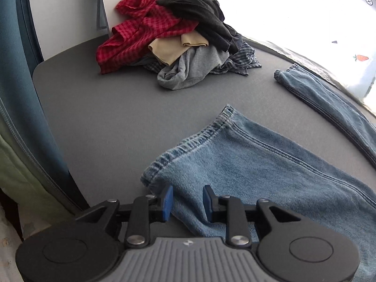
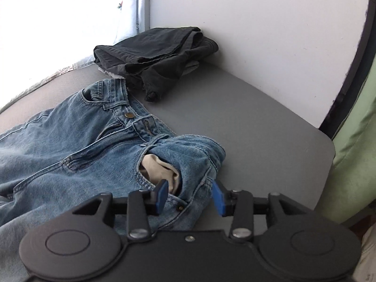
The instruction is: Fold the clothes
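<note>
Denim fills both views: the jeans (image 1: 270, 164) lie spread flat on the grey desk (image 1: 105, 117). Seen from the left wrist, one leg hem sits just ahead of the left tool (image 1: 188, 203), whose blue pads (image 1: 167, 202) stand apart over the cloth without pinching it; the other leg (image 1: 329, 98) runs along the far edge of the desk, by the bright window side. Beyond the hems, in the desk's far corner against the white wall, lies a loose heap (image 1: 176, 40) of unfolded clothes: a red checked shirt, a black garment on top, something tan, grey and a dark plaid beneath. From the right wrist, the waistband with its brass button (image 2: 128, 115) faces the camera, and a pale pocket lining (image 2: 159, 166) shows at the near hip. The right tool (image 2: 189, 196) hovers over that hip, released, its pads (image 2: 162, 196) wide of the fabric. Behind the waistband, a folded dark garment (image 2: 155, 51) rests in the corner.
</note>
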